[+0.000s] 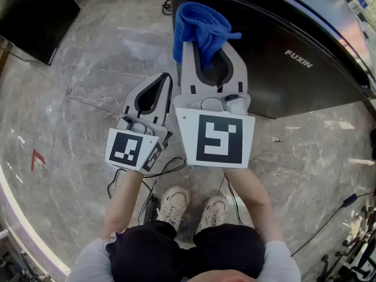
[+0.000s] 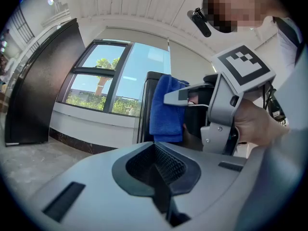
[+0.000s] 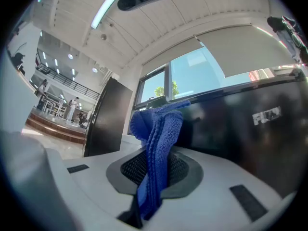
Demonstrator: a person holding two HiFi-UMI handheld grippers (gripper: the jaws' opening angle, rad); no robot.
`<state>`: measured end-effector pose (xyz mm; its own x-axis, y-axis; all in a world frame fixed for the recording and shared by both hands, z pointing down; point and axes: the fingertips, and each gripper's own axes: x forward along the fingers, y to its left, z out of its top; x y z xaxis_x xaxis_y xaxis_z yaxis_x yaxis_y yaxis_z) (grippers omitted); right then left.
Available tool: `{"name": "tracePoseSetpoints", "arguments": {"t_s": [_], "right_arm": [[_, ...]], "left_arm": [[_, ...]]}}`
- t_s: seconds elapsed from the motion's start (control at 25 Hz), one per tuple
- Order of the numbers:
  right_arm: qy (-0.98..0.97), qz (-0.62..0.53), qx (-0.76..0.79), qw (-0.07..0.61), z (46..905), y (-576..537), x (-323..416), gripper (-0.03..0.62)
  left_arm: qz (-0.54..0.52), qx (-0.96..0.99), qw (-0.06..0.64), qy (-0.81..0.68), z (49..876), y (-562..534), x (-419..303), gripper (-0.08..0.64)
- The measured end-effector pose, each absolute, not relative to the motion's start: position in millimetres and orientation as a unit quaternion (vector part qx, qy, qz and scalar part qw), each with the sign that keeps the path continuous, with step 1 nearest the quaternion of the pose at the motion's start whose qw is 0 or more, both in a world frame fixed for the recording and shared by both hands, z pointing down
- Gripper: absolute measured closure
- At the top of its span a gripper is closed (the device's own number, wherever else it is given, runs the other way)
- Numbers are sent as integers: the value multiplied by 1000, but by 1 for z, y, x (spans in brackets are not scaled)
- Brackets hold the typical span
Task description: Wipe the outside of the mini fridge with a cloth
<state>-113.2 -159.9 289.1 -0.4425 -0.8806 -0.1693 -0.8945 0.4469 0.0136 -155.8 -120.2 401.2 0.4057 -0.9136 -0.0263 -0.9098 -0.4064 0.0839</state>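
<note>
Head view: right gripper (image 1: 207, 54) fwd, clamping cloth (image 1: 198, 22); left gripper (image 1: 165, 80) beside, jaws together.

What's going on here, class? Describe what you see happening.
A person stands holding a gripper in each hand. The right gripper has its jaws shut on a blue knitted cloth, held beside the black mini fridge; whether the cloth touches it can't be told. The left gripper is shut and empty, alongside.

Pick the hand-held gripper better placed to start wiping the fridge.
Right. The right hand-held gripper is shut on the blue cloth, close to the mini fridge; the left hand-held gripper is shut, empty and farther back.
</note>
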Motion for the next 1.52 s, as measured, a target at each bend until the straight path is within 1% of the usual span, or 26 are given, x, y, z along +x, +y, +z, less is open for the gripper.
{"name": "tracePoseSetpoints", "arguments": {"t_s": [0.2, 0.44, 0.76, 0.92, 1.12, 1.32, 1.44, 1.52], "right_arm": [[816, 76, -572, 38, 292, -143, -42, 517], [770, 76, -632, 33, 290, -128, 39, 517], [668, 71, -740, 12, 294, -114, 165, 517], [624, 73, -778, 1, 297, -111, 209, 517], [587, 59, -807, 15, 298, -107, 250, 517], [548, 54, -835, 4, 305, -105, 276, 517], [569, 46, -821, 28, 302, -94, 264, 517], [605, 54, -793, 42, 291, -88, 233, 517]], "left_arm": [[-35, 846, 19, -532, 397, -118, -143, 555], [-39, 850, 13, -525, 392, -113, -137, 555], [-35, 855, 12, -517, 393, -111, -124, 555], [-35, 859, 8, -511, 390, -111, -117, 555], [-33, 860, 4, -509, 390, -110, -114, 555], [-28, 860, 7, -510, 395, -112, -114, 555], [-28, 860, 4, -509, 393, -112, -113, 555], [-31, 859, 6, -510, 393, -112, -113, 555]]}}
